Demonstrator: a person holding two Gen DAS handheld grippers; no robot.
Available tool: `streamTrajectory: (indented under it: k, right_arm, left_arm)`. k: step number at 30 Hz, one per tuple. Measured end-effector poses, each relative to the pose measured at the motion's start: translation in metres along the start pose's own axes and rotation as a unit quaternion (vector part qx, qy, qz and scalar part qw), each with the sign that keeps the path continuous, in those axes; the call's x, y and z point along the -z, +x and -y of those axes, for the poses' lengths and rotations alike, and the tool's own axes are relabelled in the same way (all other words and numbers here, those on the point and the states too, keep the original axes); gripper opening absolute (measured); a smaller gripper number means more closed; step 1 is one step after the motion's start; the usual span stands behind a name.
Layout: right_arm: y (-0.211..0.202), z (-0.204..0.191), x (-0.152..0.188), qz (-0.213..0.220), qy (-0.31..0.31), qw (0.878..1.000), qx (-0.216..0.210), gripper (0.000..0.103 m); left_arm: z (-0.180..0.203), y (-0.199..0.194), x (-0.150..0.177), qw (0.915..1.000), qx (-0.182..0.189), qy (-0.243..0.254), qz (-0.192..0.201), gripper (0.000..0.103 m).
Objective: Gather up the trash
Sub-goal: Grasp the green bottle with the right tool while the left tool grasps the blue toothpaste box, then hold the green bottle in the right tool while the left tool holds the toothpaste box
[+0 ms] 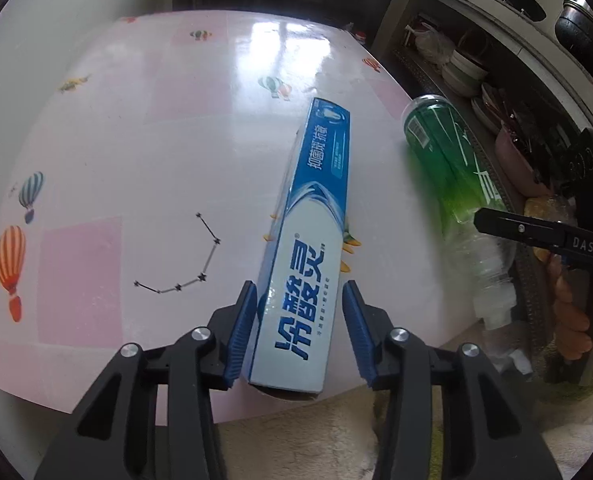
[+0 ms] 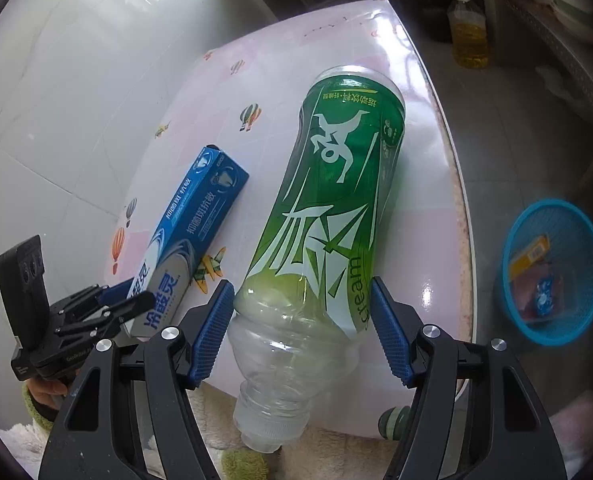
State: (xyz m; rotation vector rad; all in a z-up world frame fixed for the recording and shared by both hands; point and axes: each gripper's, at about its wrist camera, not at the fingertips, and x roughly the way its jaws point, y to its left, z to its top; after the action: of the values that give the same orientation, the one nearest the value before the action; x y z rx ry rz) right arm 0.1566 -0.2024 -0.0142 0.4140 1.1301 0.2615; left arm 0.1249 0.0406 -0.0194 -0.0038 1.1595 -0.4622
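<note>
A blue and white toothpaste box [image 1: 312, 240] lies on the table, its near end between the fingers of my left gripper [image 1: 300, 328], which is open with a small gap on each side. The box also shows in the right wrist view [image 2: 184, 248]. An empty green-labelled plastic bottle [image 2: 328, 232] lies on its side by the table's right edge, neck toward me. My right gripper [image 2: 302, 332] is open, its fingers around the bottle's shoulder. The bottle [image 1: 448, 168] and a right finger [image 1: 536, 232] show in the left wrist view.
The table [image 1: 136, 140] has a glossy pink and white cloth with balloon prints. A blue mesh basket [image 2: 552, 276] holding some trash stands on the floor to the right. An oil jug [image 2: 466, 32] stands on the floor behind. Shelves with bowls [image 1: 464, 72] are at the right.
</note>
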Motion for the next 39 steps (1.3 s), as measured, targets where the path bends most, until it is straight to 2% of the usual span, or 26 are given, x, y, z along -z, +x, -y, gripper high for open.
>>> streamTrajectory:
  k: [2, 4, 7, 9, 10, 14, 16, 27, 35, 39]
  right_arm:
    - [0.001, 0.0, 0.0, 0.0, 0.002, 1.0, -0.001, 0.064]
    - [0.0, 0.003, 0.001, 0.0, 0.004, 1.0, -0.003, 0.064]
    - [-0.003, 0.005, 0.003, 0.001, 0.005, 1.0, -0.005, 0.064]
    - [-0.004, 0.007, 0.004, 0.001, 0.003, 1.0, -0.005, 0.064]
    - [-0.004, 0.007, 0.004, 0.001, 0.003, 1.0, -0.006, 0.064]
    - [-0.006, 0.008, 0.006, 0.0, 0.003, 1.0, -0.005, 0.064]
    - [-0.007, 0.008, 0.007, 0.0, 0.0, 1.0, -0.002, 0.064]
    - [-0.009, 0.003, 0.01, -0.002, -0.013, 1.0, 0.011, 0.064]
    - [-0.009, 0.004, 0.012, -0.002, -0.012, 1.0, 0.01, 0.065]
    - [-0.009, 0.003, 0.012, -0.003, -0.015, 1.0, 0.011, 0.065]
  left_arm:
    - [-0.001, 0.003, 0.0, 0.9993, 0.027, -0.021, -0.016, 0.051]
    - [-0.005, 0.006, -0.005, 0.9951, 0.076, -0.051, -0.035, 0.057]
    - [-0.004, 0.015, -0.009, 0.981, 0.155, -0.09, -0.074, 0.06]
    - [0.003, 0.021, -0.01, 0.9743, 0.182, -0.094, -0.094, 0.063]
    - [0.006, 0.022, -0.012, 0.9745, 0.182, -0.089, -0.096, 0.063]
    - [0.02, 0.021, -0.021, 0.9882, 0.13, -0.05, -0.064, 0.067]
    - [0.023, 0.023, -0.027, 0.9919, 0.109, -0.042, -0.048, 0.068]
    - [0.035, 0.039, -0.046, 0.9991, 0.041, -0.003, 0.009, 0.068]
    - [0.042, 0.044, -0.043, 0.9994, -0.009, 0.027, 0.019, 0.057]
    - [0.039, 0.046, -0.042, 0.9994, -0.013, 0.025, 0.019, 0.049]
